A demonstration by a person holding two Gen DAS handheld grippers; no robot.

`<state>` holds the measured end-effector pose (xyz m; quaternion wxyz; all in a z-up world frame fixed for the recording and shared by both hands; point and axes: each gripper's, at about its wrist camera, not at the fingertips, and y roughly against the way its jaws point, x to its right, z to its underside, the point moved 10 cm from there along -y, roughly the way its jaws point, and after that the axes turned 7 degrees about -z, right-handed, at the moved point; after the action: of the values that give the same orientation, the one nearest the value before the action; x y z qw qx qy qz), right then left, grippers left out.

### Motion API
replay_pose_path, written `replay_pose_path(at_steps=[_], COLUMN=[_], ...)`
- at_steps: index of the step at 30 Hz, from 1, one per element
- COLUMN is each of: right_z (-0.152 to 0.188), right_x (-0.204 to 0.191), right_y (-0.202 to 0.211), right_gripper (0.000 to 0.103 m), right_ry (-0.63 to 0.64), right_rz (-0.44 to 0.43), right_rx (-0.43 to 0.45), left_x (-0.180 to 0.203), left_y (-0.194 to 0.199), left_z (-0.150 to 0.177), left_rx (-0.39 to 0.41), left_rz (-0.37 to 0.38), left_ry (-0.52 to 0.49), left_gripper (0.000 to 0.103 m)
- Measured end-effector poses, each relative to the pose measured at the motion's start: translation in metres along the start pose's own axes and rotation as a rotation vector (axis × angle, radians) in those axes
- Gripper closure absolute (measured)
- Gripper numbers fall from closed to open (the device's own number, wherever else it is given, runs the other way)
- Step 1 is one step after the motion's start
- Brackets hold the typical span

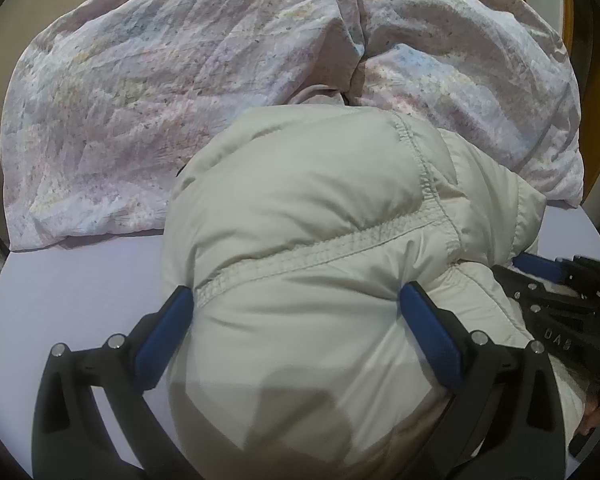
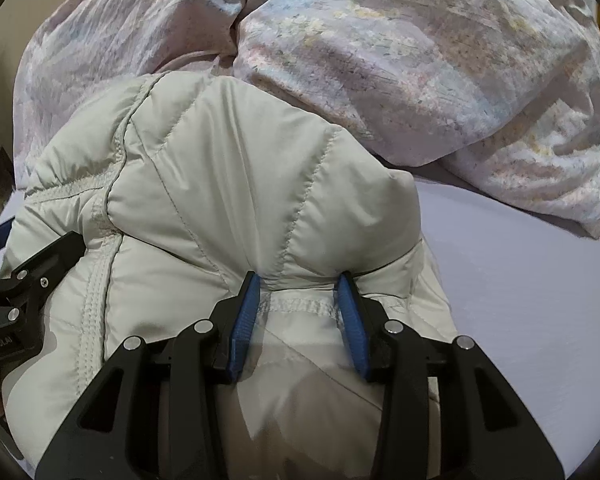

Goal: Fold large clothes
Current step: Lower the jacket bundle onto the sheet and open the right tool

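My left gripper (image 1: 296, 300) clamps a thick bunch of the pale grey puffer jacket (image 1: 312, 208), which fills the centre and lower frame. My right gripper (image 2: 298, 280) pinches a quilted fold of it at lower centre. Floral duvet (image 1: 148, 92) lies across the top, lilac sheet (image 2: 520, 272) beneath.

Quilted jacket (image 1: 308, 216) of smooth, faintly shiny cloth; crumpled matt printed duvet (image 1: 140, 92)

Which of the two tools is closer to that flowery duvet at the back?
Neither clearly: left tool and right tool both grip the puffy jacket, side by side, with the duvet beyond it.
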<state>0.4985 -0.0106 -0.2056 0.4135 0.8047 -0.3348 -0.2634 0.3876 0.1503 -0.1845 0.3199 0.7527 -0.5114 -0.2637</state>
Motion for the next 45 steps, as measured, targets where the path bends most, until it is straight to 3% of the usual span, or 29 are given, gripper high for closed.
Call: replay_pose_path(at_steps=[8,13,17,20,22,27,30,37,45], right_z=[0.027,0.050,0.044,0.043,0.044,0.047,0.064,0.073,0.091], right_x=[0.002,-0.007,-0.001,-0.001,-0.003,-0.009,-0.014,-0.026,-0.038], right_y=[0.074,0.052,0.054,0.076,0.093,0.119,0.138,0.135,0.163], right_gripper=[0.061,0.060,0.058,0.042,0.020,0.013,0.013,0.012,0.012], right_ry=[-0.138,-0.061,-0.135,-0.143,-0.138,-0.151,-0.167,-0.160,-0.134], right_rz=[-0.098,-0.039,-0.060,-0.048,-0.040,-0.054,-0.068,-0.076,-0.095], right_rx=[0.064,-0.022,-0.077,-0.057,-0.036,-0.022,-0.030,-0.084,-0.123], left_x=[-0.014,-0.011,-0.012,-0.017,-0.020,-0.026,-0.029,-0.035,-0.031], left_y=[0.044,0.028,0.031,0.046,0.057,0.091,0.108,0.137,0.168], left_z=[0.008,0.026,0.023,0.023,0.023,0.034,0.044,0.058,0.071], left_rx=[-0.012,-0.083,-0.112,-0.121,-0.113,-0.116,-0.117,-0.123,-0.143], left_rz=[0.056,0.091,0.078,0.084,0.084,0.095,0.088,0.065,0.077], left_ry=[0.025,0.069,0.084,0.078,0.062,0.061,0.064,0.077,0.048], left_gripper=[0.002,0.002,0.002,0.002,0.002,0.002,0.002,0.002,0.002])
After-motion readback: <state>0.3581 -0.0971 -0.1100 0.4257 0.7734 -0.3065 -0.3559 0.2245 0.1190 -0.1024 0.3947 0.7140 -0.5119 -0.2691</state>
